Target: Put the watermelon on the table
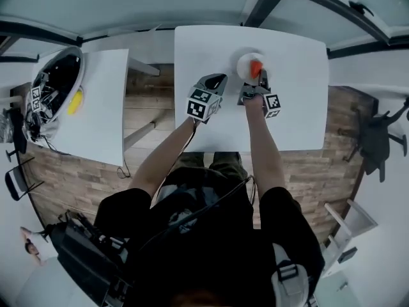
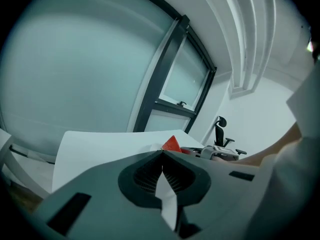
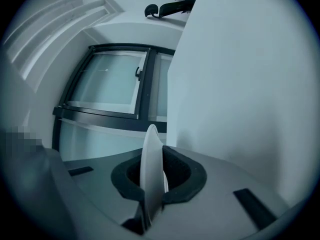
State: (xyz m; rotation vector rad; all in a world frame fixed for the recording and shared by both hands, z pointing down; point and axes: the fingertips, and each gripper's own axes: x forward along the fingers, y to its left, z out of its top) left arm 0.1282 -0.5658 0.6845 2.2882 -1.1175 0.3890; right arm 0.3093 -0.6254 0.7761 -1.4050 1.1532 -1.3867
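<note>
Upper centre, a round white plate (image 1: 243, 62) carries 1 red watermelon (image 1: 256, 68) wedge. The right gripper (image 1: 252, 90) pinches its rim; the left gripper (image 1: 216, 80) is closed, empty.

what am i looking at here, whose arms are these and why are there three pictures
A person, not a robot, holds a two-jaw gripper in each hand. The head view comes from a camera on their head, looking down; the other two views come from cameras riding on the grippers. Below is a white table. The right gripper is clamped on the rim of a white plate carrying a red watermelon slice. The left gripper is shut and empty.
</note>
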